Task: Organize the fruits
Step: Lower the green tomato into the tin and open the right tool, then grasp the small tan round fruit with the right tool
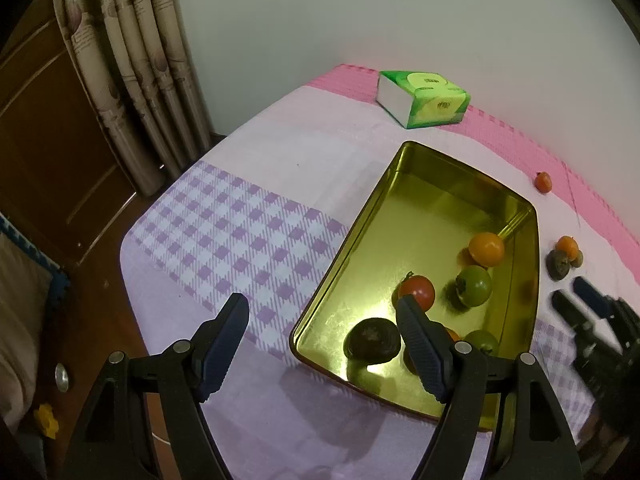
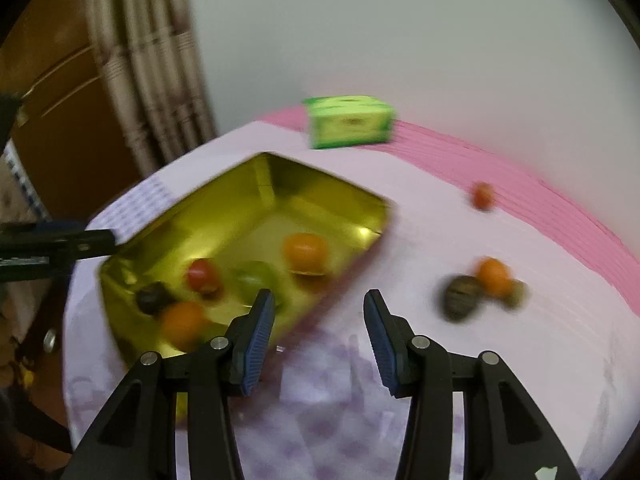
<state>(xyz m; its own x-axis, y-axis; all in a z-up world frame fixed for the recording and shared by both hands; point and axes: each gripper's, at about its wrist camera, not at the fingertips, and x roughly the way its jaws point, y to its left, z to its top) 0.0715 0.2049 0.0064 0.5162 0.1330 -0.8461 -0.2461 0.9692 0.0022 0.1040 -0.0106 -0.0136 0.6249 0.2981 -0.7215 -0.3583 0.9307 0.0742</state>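
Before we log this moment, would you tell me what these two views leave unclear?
- Left wrist view: the left gripper's right finger covers part of the fruit at the gold tray's near end.
- Left wrist view: the right gripper is motion-blurred.
- Right wrist view: blur smears the fruit cluster on the cloth; the kinds are unreadable.
- Both views: the green tissue pack's print is too small to read.

From the left wrist we look down and forward past the left gripper, close over the tray's near left corner, toward the wall. From the right wrist, blurred, we look past the right gripper from the tray's right side. We share the tray, the tissue box and the loose fruits.
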